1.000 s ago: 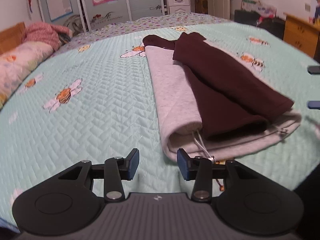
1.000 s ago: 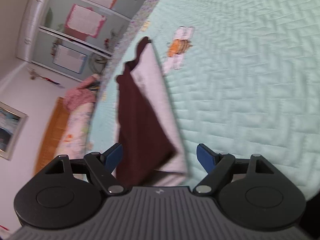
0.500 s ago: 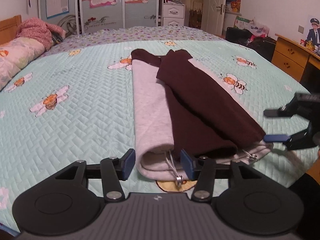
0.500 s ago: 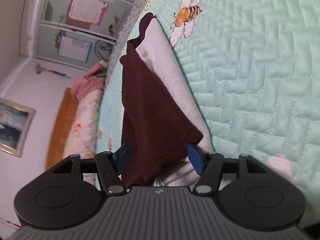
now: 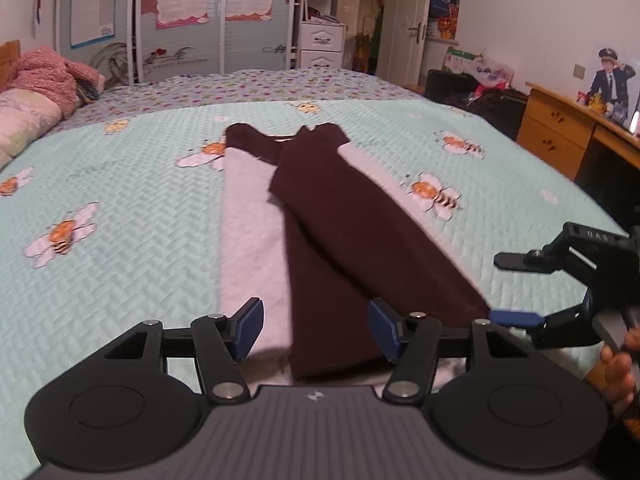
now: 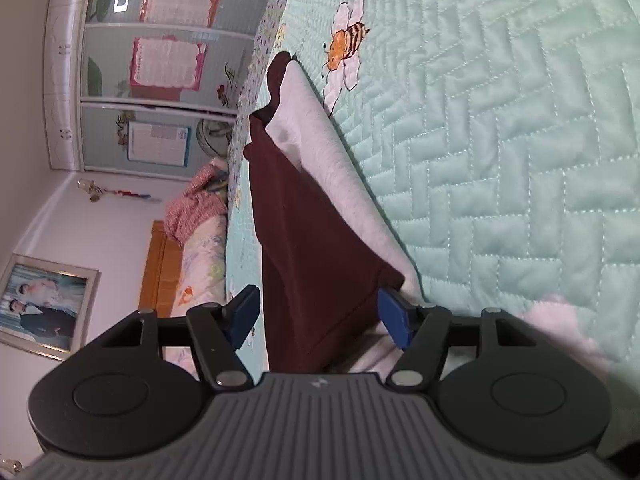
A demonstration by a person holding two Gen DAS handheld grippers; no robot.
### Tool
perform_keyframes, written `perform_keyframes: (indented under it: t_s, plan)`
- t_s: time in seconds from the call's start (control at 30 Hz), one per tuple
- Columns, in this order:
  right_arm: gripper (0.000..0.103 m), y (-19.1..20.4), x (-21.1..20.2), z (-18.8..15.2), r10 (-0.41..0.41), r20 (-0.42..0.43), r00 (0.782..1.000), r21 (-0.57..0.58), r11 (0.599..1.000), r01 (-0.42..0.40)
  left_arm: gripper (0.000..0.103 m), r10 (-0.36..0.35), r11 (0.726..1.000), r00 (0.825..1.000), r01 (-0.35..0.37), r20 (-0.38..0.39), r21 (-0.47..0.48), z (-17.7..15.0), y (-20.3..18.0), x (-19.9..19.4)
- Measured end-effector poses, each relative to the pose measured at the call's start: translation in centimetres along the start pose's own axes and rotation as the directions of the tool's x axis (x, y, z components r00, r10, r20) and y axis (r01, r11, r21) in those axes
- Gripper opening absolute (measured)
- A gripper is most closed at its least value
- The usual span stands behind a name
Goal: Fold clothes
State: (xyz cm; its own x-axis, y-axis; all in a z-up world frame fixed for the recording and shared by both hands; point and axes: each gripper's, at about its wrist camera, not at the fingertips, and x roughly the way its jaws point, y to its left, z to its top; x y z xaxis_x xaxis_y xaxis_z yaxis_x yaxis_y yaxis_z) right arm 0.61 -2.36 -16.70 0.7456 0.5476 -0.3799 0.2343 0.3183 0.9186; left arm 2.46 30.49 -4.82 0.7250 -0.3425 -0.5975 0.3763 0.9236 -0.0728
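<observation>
A grey garment with dark maroon sleeves lies folded into a long strip on the mint bee-patterned quilt. My left gripper hovers over the strip's near end. Its jaws are opening, cloth lies between them, and the pads press on nothing. In the left wrist view my right gripper stands at the strip's right near corner, turned on its side. In its own view the right gripper straddles the maroon sleeve. Its jaws are opening and do not clamp the cloth.
A pink knit heap and a pillow lie at the bed's far left. Wardrobe doors stand behind the bed, and a wooden desk is at the right. A hand holds the right gripper.
My left gripper rose and moved in over the garment's near end with its jaws widening; the hem and drawstring slid out of sight beneath it. The right gripper rolled and closed in on the sleeve end.
</observation>
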Motion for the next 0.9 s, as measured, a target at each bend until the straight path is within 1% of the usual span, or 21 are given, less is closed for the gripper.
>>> perform_keyframes:
  t_s: [0.03, 0.1, 0.23, 0.3, 0.37, 0.47, 0.57, 0.6, 0.63, 0.67, 0.7, 0.73, 0.77, 0.8, 0.87, 0.9]
  plan:
    - [0.076, 0.7, 0.1, 0.3, 0.005, -0.004, 1.0, -0.011, 1.0, -0.005, 0.062, -0.008, 1.0, 1.0, 0.008, 0.005, 0.002, 0.4, -0.2, 0.5]
    - [0.078, 2.2, 0.7, 1.0, 0.026, -0.009, 1.0, -0.032, 0.999, -0.026, 0.064, -0.02, 1.0, 1.0, 0.02, 0.015, 0.008, 0.9, -0.6, 1.6]
    - [0.078, 5.5, 2.1, 2.8, 0.058, -0.015, 0.998, -0.081, 0.995, -0.059, 0.065, -0.052, 0.998, 0.998, 0.051, -0.039, -0.027, 0.8, -0.2, 5.1]
    - [0.078, 7.4, 3.6, 4.1, 0.071, -0.013, 0.997, -0.11, 0.991, -0.072, 0.065, -0.04, 0.998, 0.995, 0.036, -0.095, -0.042, 0.3, 0.3, 6.7]
    - [0.078, 9.1, 5.4, 5.3, 0.11, -0.01, 0.994, -0.123, 0.986, -0.11, 0.065, -0.036, 0.998, 0.992, 0.029, -0.124, -0.06, -0.5, 1.0, 7.5]
    - [0.078, 10.7, 9.0, 7.2, 0.187, 0.002, 0.982, -0.081, 0.979, -0.186, 0.065, -0.03, 0.997, 0.99, 0.019, -0.139, -0.077, -1.5, 2.0, 7.8]
    - [0.079, 10.1, 12.7, 8.8, 0.212, 0.027, 0.977, 0.0, 0.977, -0.212, 0.065, -0.048, 0.994, 0.991, 0.035, -0.128, -0.104, -2.0, 2.8, 7.6]
    - [0.079, 9.6, 14.2, 9.2, 0.211, 0.024, 0.977, 0.021, 0.977, -0.212, 0.065, -0.053, 0.994, 0.991, 0.04, -0.126, -0.103, -2.1, 2.9, 7.6]
    - [0.079, 8.8, 15.7, 9.5, 0.166, 0.017, 0.986, 0.024, 0.986, -0.167, 0.065, -0.056, 0.994, 0.99, 0.044, -0.126, -0.1, -2.1, 3.0, 7.7]
    - [0.079, 7.9, 17.1, 9.8, 0.1, 0.008, 0.995, 0.018, 0.995, -0.1, 0.065, -0.058, 0.994, 0.99, 0.046, -0.126, -0.1, -2.2, 3.0, 7.7]
    - [0.074, 6.7, 18.5, 9.8, 0.016, -0.005, 1.0, 0.027, 1.0, -0.016, 0.065, -0.061, 0.994, 0.99, 0.048, -0.126, -0.1, -2.2, 3.1, 7.8]
    - [0.057, 6.1, 19.1, 9.8, -0.019, -0.012, 1.0, 0.019, 1.0, 0.019, 0.065, -0.063, 0.994, 0.99, 0.05, -0.127, -0.101, -2.2, 3.1, 7.8]
    - [0.051, 5.9, 19.3, 9.7, -0.027, -0.016, 1.0, 0.0, 1.0, 0.027, 0.065, -0.064, 0.994, 0.99, 0.051, -0.128, -0.101, -2.2, 3.1, 7.8]
    - [0.049, 5.6, 19.6, 9.6, -0.036, -0.019, 0.999, -0.019, 0.999, 0.035, 0.065, -0.065, 0.994, 0.99, 0.052, -0.127, -0.101, -2.2, 3.1, 7.8]
    - [0.055, 6.1, 19.1, 9.5, -0.027, -0.022, 0.999, -0.032, 0.999, 0.027, 0.065, -0.062, 0.994, 0.99, 0.049, -0.128, -0.097, -2.2, 3.0, 7.8]
    - [0.064, 6.4, 18.6, 9.5, -0.012, -0.028, 1.0, -0.02, 1.0, 0.011, 0.065, -0.058, 0.995, 0.99, 0.046, -0.129, -0.092, -2.3, 3.0, 7.8]
